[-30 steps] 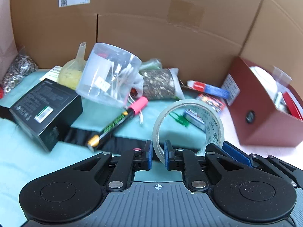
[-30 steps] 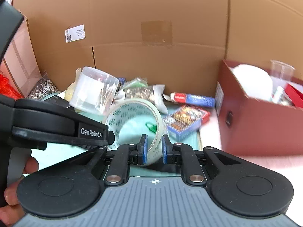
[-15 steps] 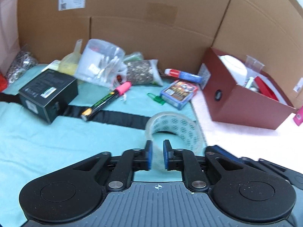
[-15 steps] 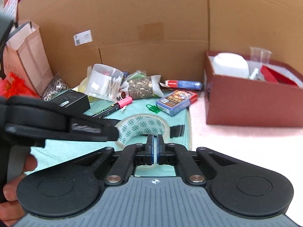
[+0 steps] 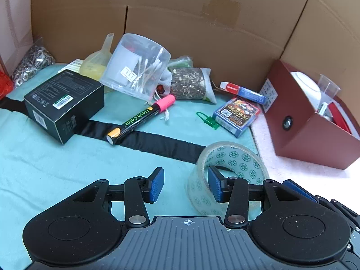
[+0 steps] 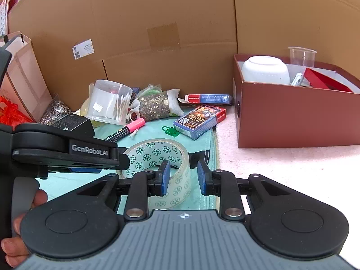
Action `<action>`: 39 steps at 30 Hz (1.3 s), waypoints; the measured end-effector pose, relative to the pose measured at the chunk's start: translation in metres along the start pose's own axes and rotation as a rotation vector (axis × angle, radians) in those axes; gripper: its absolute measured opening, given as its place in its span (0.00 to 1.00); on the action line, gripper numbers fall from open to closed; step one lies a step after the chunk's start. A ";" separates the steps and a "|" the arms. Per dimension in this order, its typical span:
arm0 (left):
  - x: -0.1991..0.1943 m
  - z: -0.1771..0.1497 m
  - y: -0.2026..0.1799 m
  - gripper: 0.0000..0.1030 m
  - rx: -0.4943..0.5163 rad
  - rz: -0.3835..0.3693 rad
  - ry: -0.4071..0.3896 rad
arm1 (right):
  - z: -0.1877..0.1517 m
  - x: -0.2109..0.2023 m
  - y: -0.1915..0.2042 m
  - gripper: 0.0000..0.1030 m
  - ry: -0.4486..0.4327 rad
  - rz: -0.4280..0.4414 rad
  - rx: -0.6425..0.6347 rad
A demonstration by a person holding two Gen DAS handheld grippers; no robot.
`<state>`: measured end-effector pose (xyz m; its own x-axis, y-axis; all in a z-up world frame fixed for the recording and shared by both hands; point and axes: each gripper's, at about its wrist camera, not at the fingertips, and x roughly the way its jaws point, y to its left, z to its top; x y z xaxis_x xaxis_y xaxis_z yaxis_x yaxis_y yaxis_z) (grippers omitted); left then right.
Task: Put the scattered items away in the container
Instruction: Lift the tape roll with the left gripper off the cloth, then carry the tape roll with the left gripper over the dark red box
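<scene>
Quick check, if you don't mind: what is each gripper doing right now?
Left gripper: open, jaws just widened; one finger inside the tape roll, no grip.
Right gripper: open, jaws just parted; the roll's wall sits between them, unpinched.

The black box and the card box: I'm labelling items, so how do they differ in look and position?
The black box is plain dark with white print and a barcode sticker; the card box is blue with colourful artwork. The black box is taller and bulkier; the card box is flat. The black box sits far from the red container; the card box lies close beside it. Both rest on the teal cloth.
</scene>
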<state>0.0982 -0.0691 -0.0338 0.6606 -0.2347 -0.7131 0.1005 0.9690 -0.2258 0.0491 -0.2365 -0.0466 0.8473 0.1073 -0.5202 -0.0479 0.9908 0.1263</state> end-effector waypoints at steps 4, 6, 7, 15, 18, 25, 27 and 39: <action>0.010 0.003 0.000 0.57 -0.001 0.002 0.016 | 0.002 0.010 0.000 0.29 0.013 -0.004 -0.001; 0.015 0.003 -0.001 0.57 0.005 0.005 0.021 | 0.002 0.014 -0.001 0.29 0.022 -0.004 0.001; 0.016 0.003 -0.002 0.57 0.008 0.005 0.024 | 0.002 0.016 -0.001 0.29 0.024 -0.003 0.001; 0.028 0.003 -0.009 0.39 0.031 0.013 0.035 | 0.003 0.027 0.000 0.26 0.041 0.009 0.000; 0.031 0.004 -0.007 0.35 0.026 0.002 0.044 | 0.003 0.029 0.001 0.24 0.043 0.015 -0.004; 0.038 0.005 -0.010 0.32 0.023 0.005 0.058 | 0.004 0.033 0.003 0.23 0.053 0.011 -0.022; 0.039 0.005 -0.010 0.28 0.029 0.001 0.059 | 0.004 0.033 0.004 0.23 0.052 0.010 -0.026; 0.018 -0.006 -0.025 0.14 0.087 0.016 0.056 | -0.001 0.013 0.002 0.17 0.044 0.008 -0.035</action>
<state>0.1026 -0.0984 -0.0449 0.6205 -0.2212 -0.7524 0.1566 0.9750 -0.1575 0.0594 -0.2334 -0.0534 0.8227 0.1180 -0.5562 -0.0735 0.9921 0.1018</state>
